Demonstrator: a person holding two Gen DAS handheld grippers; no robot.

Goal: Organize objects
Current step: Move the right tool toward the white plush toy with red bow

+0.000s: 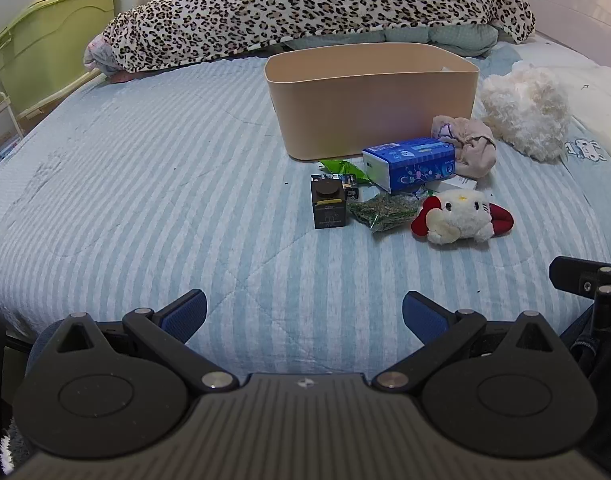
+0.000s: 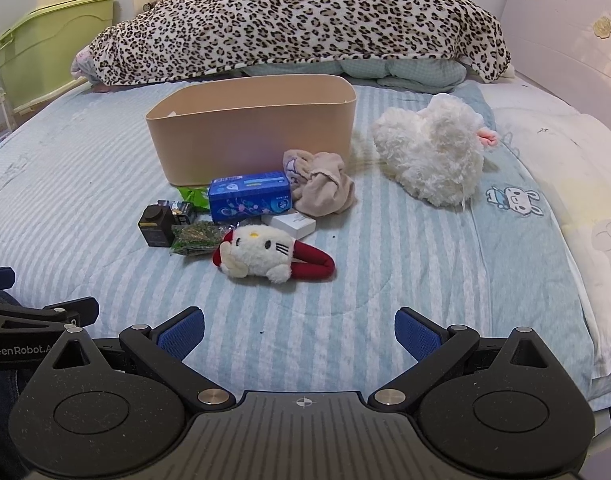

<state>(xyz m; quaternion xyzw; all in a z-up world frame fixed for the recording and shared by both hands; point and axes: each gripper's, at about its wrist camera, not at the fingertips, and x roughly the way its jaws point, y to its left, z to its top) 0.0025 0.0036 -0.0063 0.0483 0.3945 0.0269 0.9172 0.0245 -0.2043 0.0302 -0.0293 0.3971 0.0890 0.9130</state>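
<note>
A beige bin [image 1: 371,100] [image 2: 249,128] stands on the striped bed. In front of it lies a pile: a blue tissue pack [image 1: 411,162] [image 2: 249,196], a dark square box [image 1: 329,204] [image 2: 156,226], a green herb bag [image 1: 385,210] [image 2: 195,238], a green wrapper [image 1: 341,168], a white kitty plush with red parts [image 1: 459,214] [image 2: 265,252], a small white box [image 2: 293,224] and a crumpled beige cloth [image 1: 471,148] [image 2: 323,184]. My left gripper [image 1: 304,314] and right gripper [image 2: 299,330] are both open and empty, near the bed's front, well short of the pile.
A fluffy white plush [image 1: 525,114] [image 2: 433,156] lies right of the bin. A leopard-print blanket [image 1: 317,8] [image 2: 297,20] is heaped at the back. A green storage box [image 1: 45,48] stands left of the bed. A white pillow [image 2: 565,200] lies at the right.
</note>
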